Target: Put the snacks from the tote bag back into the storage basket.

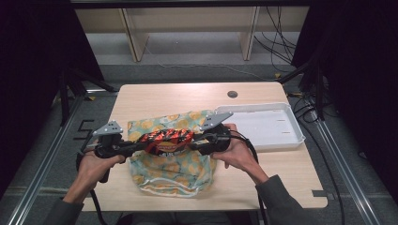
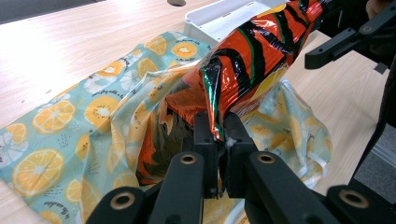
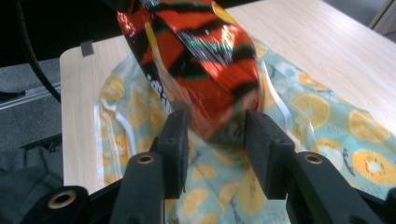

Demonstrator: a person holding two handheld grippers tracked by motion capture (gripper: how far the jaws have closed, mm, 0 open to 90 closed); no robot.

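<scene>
Nearest to me, my left tongs point(image 2: 219, 140) are clamped on the crimped end of the orange-and-black snack bag point(image 2: 252, 60), which stretches away from them above the orange-print cloth bag point(image 2: 93, 121). At the far end of the snack bag, my right tongs point(image 3: 212, 135) stand apart, one jaw on either side of that end; whether the pads touch the foil I cannot tell. Seen from above, the snack bag hangs level between both tongs over the cloth bag on the tabletop point(image 1: 155, 96), with the white tray point(image 1: 263, 124) just beside my right hand point(image 1: 239, 154).

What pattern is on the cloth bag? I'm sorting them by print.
Orange slices on pale teal; the cloth bag shows best in the left gripper view.
</scene>
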